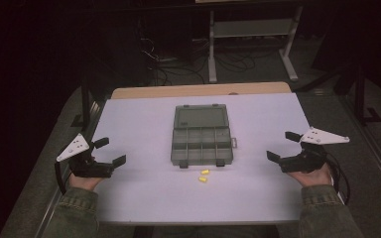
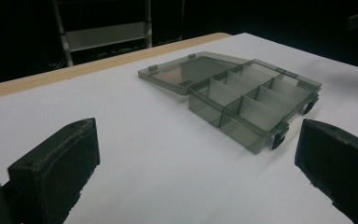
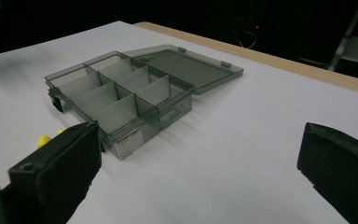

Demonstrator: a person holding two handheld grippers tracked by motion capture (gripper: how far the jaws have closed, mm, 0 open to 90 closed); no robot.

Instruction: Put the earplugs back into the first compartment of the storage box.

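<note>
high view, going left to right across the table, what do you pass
left gripper with black open jaws → grey translucent plastic compartment box with its lid open, two small yellow pieces lying just in front of it → right gripper with black open jaws

Open compartment box mid-table — two yellow pieces just before it.

A smoky, see-through compartment box lies flat at the middle of the white table, its lid swung fully open and lying flat on the far side; its compartments look empty; two small yellow pieces lie side by side just before its near edge.
</note>
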